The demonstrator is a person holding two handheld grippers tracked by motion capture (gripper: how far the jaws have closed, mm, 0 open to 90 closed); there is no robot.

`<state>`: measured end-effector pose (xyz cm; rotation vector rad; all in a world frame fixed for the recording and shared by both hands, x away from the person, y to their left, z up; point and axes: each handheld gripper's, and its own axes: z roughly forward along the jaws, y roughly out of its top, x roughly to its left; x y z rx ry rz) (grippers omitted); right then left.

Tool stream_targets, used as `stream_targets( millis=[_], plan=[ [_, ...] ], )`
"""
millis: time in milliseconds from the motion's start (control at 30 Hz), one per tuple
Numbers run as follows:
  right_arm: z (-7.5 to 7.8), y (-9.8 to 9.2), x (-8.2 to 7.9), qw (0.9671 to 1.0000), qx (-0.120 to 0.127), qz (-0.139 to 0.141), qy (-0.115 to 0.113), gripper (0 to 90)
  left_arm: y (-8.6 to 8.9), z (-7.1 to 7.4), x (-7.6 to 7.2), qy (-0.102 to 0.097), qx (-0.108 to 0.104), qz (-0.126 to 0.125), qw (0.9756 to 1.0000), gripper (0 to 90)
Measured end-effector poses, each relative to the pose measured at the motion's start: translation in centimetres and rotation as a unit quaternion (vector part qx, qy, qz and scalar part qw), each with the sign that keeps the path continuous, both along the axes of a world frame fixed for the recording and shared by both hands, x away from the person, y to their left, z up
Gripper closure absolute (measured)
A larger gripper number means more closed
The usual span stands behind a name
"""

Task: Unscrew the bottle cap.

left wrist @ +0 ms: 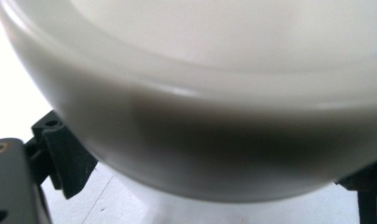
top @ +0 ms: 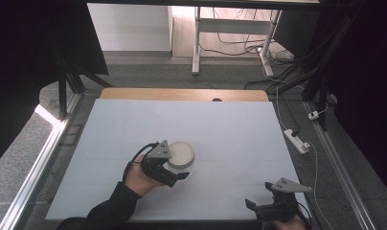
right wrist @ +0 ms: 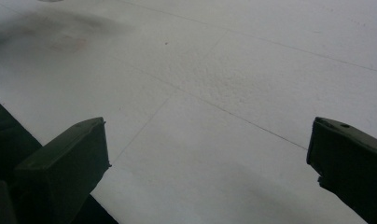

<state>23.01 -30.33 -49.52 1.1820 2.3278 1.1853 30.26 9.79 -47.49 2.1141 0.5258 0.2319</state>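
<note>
I see a white round bowl (top: 181, 154) sitting a little left of the middle of the white counter (top: 230, 129), toward the near half of it. My left claw (top: 175, 167) is right up against the bowl's near-left side, with the grey three-cornered plate on top of it reaching over the bowl's rim. In the left gripper view the bowl (left wrist: 200, 93) bulges across almost the whole frame, very close and blurred, and the two black jaws stand to either side of its lower wall, one at the bottom left and one at the far right edge. They are spread wide around the bowl; I cannot tell whether their pads actually touch its wall. The hand (top: 140, 179) behind that claw comes in from the bottom in a dark sleeve (top: 105, 211). My right claw (top: 258, 205) sits well apart from the bowl, at the near right corner of the counter, low over the surface. In the right gripper view its jaws stand wide apart, with nothing between them but bare counter (right wrist: 214, 84) marked by faint thin lines. Beyond the counter's far edge a strip of wood (top: 182, 94) shows, and on the floor to the right lies a white power strip (top: 297, 140) with cables.
</note>
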Motion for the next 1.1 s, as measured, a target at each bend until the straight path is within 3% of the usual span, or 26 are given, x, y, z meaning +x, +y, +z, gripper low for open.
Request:
stream_targets(
  millis=[500,833,1100],
  plan=[
    [0.9,1.0,-0.2,0.9995,0.02,0.017,-0.018,0.0,0.0,-0.3,0.0,0.001,0.002,-0.001,1.0,7.3],
    [1.9,2.7,-0.1,0.9978,0.019,0.056,-0.031,0.0,0.0,-0.4,0.0,0.002,0.002,0.0,1.0,7.3],
    [2.7,4.0,0.4,0.9952,0.035,0.08,-0.042,0.0,0.0,-0.4,-0.1,0.0,0.001,0.0,1.0,7.3]
  ],
)
